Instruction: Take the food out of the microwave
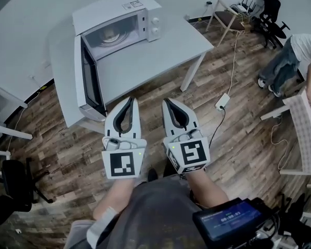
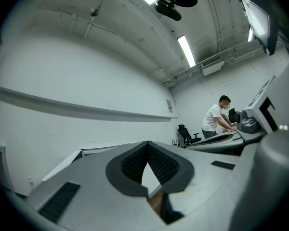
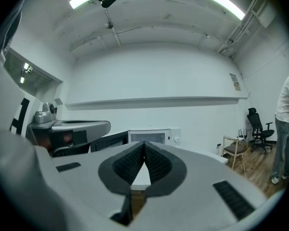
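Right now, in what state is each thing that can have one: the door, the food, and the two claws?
Door: open, swung out wide.
Food: inside the microwave, not yet taken out.
Left claw: shut, empty.
Right claw: shut, empty.

A white bench stands on a brown wooden floor. A white power strip lies on the floor near one bench leg. A wooden chair and a black office chair stand by the far wall. A person stands at the right.
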Available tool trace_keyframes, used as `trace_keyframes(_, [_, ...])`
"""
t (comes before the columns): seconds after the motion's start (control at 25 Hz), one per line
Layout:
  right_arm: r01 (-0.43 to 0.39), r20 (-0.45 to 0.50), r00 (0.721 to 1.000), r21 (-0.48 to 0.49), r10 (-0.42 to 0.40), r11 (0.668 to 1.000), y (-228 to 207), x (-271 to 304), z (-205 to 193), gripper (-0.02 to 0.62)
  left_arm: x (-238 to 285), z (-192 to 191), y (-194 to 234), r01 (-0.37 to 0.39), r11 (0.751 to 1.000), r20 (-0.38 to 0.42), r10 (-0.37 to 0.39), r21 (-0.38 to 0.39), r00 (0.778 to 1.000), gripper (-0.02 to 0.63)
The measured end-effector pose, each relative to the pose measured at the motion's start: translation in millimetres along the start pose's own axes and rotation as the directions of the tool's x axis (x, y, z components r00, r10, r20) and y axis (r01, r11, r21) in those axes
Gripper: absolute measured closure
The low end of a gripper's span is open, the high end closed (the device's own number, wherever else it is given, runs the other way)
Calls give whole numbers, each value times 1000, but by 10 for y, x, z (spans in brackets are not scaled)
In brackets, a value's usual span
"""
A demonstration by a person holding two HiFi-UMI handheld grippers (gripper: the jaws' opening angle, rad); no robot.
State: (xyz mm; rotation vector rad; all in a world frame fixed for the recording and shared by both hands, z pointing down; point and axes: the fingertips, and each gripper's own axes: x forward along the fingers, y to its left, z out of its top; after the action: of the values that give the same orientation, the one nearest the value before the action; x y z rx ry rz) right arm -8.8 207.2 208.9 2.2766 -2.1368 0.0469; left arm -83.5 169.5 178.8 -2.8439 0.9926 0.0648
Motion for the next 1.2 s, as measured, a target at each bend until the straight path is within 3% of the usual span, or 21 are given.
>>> trace_keyframes(0.16, [-25, -12, 1000, 6, 25, 1000, -212, 290, -59, 592, 312, -120, 37, -24, 1000, -27, 24, 2, 999, 598])
trace_keyframes(0.52, [-178, -28, 984, 15, 178, 984, -563, 1064, -87, 592, 1056, -257, 212, -144, 989, -72, 145, 21, 987, 598])
trace_keyframes(1.2, [-389, 9, 921, 11, 389, 921, -1067, 2150, 126, 592, 2129, -180, 532, -313, 946, -71, 319, 86, 945, 598])
